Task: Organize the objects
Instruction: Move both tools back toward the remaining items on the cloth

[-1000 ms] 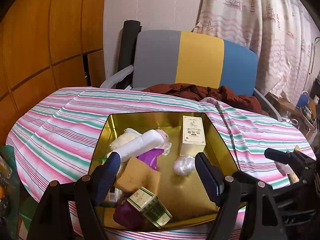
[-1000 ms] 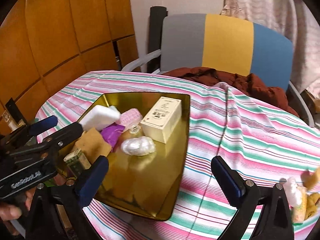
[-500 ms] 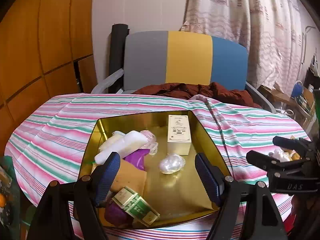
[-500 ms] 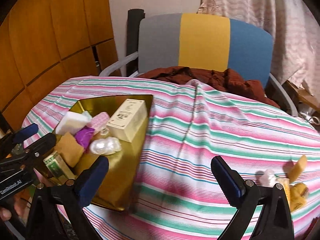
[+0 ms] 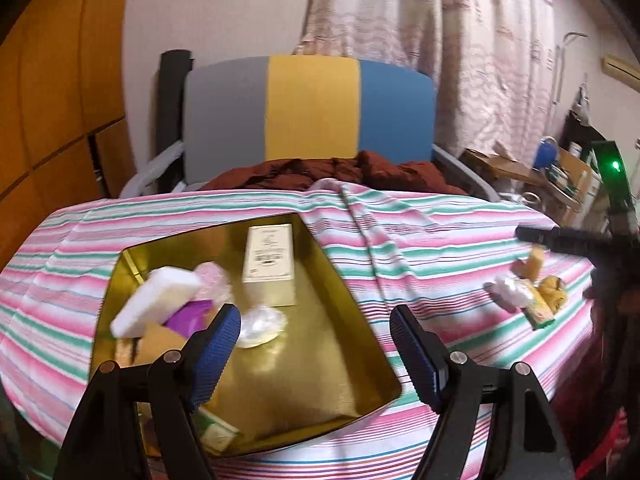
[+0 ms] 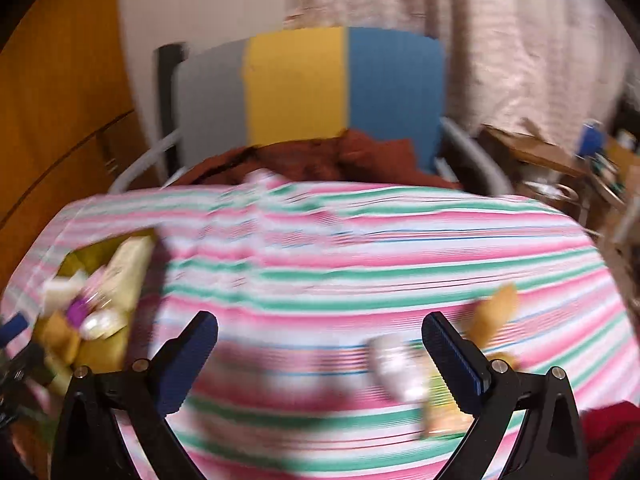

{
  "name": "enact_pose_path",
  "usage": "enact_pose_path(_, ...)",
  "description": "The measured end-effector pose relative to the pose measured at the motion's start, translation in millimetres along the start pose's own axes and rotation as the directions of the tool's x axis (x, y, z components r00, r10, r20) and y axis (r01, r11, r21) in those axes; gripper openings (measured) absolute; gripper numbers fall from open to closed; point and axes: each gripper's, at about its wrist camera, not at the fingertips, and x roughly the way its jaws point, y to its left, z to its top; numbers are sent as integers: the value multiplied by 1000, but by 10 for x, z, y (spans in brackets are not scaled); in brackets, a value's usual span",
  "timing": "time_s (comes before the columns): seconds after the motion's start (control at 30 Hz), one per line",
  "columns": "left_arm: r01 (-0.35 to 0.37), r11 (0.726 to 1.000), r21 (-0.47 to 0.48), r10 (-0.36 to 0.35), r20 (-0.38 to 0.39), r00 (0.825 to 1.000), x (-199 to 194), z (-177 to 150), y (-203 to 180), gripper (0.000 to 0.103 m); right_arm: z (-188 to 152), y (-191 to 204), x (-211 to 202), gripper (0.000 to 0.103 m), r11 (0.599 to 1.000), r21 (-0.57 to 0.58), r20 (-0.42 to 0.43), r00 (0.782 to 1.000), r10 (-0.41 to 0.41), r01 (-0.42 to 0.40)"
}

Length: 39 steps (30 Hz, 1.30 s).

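Two grippers, both empty, jaws apart | left gripper (image 5: 316,340) hovers over gold tray (image 5: 352,320), where sorted items collect | right gripper (image 6: 320,356) faces loose items (image 6: 404,372) on striped table (image 6: 320,248), likely next pick | right view blurred

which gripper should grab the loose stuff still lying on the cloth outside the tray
Right. The right hand-held gripper is open, with the loose pile just ahead between its fingers. The left hand-held gripper hovers over the gold tray.
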Motion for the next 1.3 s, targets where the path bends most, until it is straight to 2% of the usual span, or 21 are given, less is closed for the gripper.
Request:
enact_pose_path(0.1, 38, 999, 15, -38, -11, 999, 59, 29, -149, 78, 43, -650, -15, 103, 983, 157, 19, 995, -97, 93)
enact_pose_path(0.23, 67, 993, 96, -63, -48, 997, 180, 32, -438, 78, -154, -1415, 28, 103, 899, 403, 6, 982, -189, 170)
enact_pose_path(0.3, 107, 988, 116, -99, -74, 992, 262, 44, -575, 77, -334, -1721, 72, 103, 825, 539, -23, 982, -185, 168)
enact_pose_path(0.37, 130, 984, 125, -119, -91, 989, 331, 52, -682, 77, -450, -1947, 57, 103, 753, 646, -26, 989, -143, 126)
enact_pose_path(0.47, 180, 975, 127, -163, -134, 977, 500, 52, -892, 77, -523, -2088, 38, 103, 710, 696, -21, 992, -123, 103)
enact_pose_path(0.53, 196, 969, 153, -171, -162, 972, 611, 35, -1060, 76, -536, -2085, 66, 103, 707, 702, -23, 995, -93, 82)
enact_pose_path(0.6, 225, 959, 173, -193, -185, 964, 694, 27, -1201, 74, -523, -2053, 95, 103, 721, 688, -36, 996, -80, 83)
enact_pose_path(0.77, 315, 935, 159, -272, -245, 931, 895, 17, -1520, 68, -498, -1978, 191, 103, 740, 669, -58, 997, -43, 70)
enact_pose_path(0.9, 373, 917, 142, -327, -266, 907, 1025, 43, -1748, 68, -485, -1959, 217, 103, 745, 665, -48, 998, -33, 56)
enact_pose_path(1.03, 416, 904, 97, -372, -301, 878, 1213, 52, -1950, 67, -488, -1932, 192, 103, 750, 661, -19, 1000, -11, 21)
enact_pose_path(1.13, 438, 899, 18, -408, -333, 850, 1393, 83, -2043, 67, -463, -1902, 202, 103, 756, 654, -10, 1000, 2, 5)
enact_pose_path(1.3, 445, 891, -87, -446, -345, 826, 1698, 171, -2172, 67, -448, -1891, 219, 103, 758, 652, -7, 1000, 9, -2)
